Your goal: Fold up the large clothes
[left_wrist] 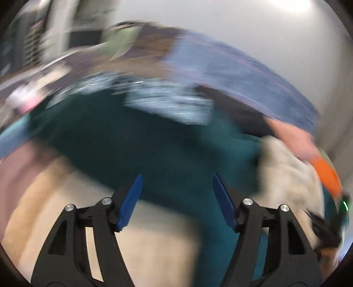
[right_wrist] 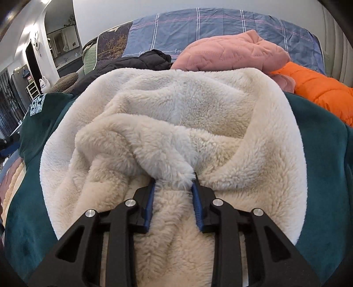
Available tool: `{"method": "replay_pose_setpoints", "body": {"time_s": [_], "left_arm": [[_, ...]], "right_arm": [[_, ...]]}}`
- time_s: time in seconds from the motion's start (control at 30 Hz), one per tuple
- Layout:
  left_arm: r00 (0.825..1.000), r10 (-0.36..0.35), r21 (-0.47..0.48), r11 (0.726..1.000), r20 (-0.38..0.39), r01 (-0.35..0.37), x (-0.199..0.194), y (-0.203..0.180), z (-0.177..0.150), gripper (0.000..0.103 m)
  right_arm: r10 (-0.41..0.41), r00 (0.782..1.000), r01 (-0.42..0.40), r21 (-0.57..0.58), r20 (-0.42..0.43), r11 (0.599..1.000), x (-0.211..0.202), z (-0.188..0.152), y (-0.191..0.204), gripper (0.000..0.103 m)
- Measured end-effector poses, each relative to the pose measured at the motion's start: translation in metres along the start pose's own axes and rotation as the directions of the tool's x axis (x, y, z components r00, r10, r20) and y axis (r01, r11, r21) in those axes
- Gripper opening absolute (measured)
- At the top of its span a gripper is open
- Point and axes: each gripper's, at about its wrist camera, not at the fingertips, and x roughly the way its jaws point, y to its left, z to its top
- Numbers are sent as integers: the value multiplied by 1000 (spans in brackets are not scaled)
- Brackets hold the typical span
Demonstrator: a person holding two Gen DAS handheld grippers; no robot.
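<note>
R gripper (right_wrist: 173, 183) clamps cream fleece (right_wrist: 176, 114); L gripper (left_wrist: 176, 187) open w/ nothing between.

- A blue checked bedsheet (right_wrist: 220, 28) spread at the back.
- A doorway (right_wrist: 33, 59) at the far left.
- A white wall (right_wrist: 106, 15) behind the bed.
- A small white shelf unit (right_wrist: 33, 89) near the doorway.

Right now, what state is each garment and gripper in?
Right gripper: shut on a bunched fold of the fleece.
Left gripper: open, nothing between its fingers; view blurred.
Fleece: cream, rumpled, unfolded, lying on the green garment.
Green garment: spread flat beneath the fleece.
Pink jacket: heaped behind.
Orange jacket: heaped at right.
Black jacket: heaped behind.
</note>
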Motion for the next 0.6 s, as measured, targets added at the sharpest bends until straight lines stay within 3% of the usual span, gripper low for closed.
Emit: {"method": "replay_pose_setpoints", "body": {"time_s": [0.1,0.13,0.23,0.33,0.4,0.47,0.5,0.6], "left_arm": [[999,-34,-256,966,-35,24,10,73,3,67],[997,-72,-332,942,-37,56,15,92,3,68],[980,-200,-552,819,-20,156,38,143,9,70],[982,-189,-636,757,10,152,52,168,22,71],[979,-198,-647,742,36,174,57,172,31,71],[980,-190,-634,751,65,188,57,167,40,61],[978,-195,-619,760,73,197,56,164,44,50],[990,-117,-540,830,79,141,41,142,55,35]], "right_arm": [[-10,1000,10,-6,3,1000,-1,1,3,31],[-12,1000,13,-8,3,1000,-1,1,3,31],[-19,1000,19,-12,6,1000,-1,1,4,32],[-19,1000,19,-12,7,1000,0,0,4,32],[-20,1000,20,-12,7,1000,0,0,5,32],[-20,1000,20,-13,7,1000,1,0,5,32],[-20,1000,21,-13,7,1000,1,0,5,32],[-20,1000,20,-12,8,1000,1,0,5,32]]}}
